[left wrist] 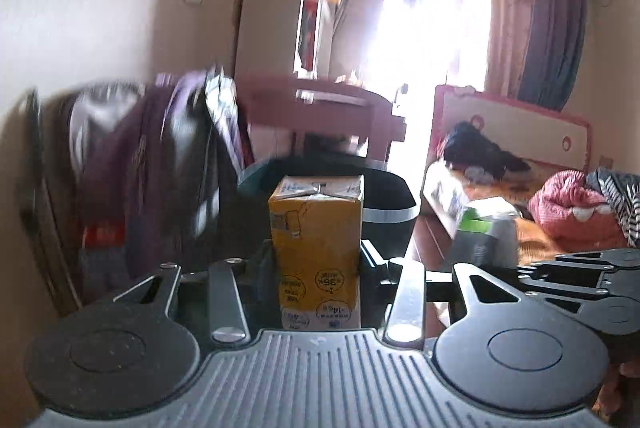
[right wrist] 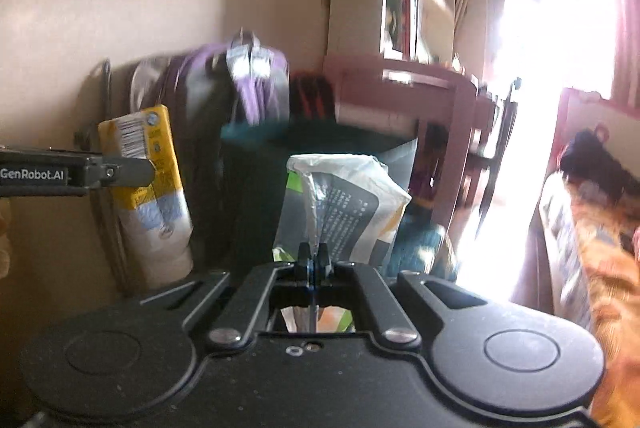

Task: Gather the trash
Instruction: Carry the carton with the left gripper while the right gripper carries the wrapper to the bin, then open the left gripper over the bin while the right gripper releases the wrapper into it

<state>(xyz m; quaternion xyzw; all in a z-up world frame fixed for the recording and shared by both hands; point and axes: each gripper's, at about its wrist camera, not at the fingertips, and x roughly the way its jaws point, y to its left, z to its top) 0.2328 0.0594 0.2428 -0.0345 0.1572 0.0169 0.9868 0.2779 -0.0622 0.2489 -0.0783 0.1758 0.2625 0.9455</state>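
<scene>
Carton (left wrist: 316,252): before the bin (left wrist: 384,196), clamped upright in left gripper (left wrist: 318,260); light, dented, crushable; hold mid-body.
Wrapper (right wrist: 344,204): before the bin, pinched by right gripper (right wrist: 314,256); limp, slippery film; grip the edge.

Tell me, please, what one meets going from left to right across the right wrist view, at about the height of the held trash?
Left gripper holding the yellow carton → white plastic wrapper pinched by the right gripper → wooden table → bright window

Purple backpack (right wrist: 256,84) beside a wooden desk (right wrist: 404,88); bed (left wrist: 520,196) opposite.
</scene>
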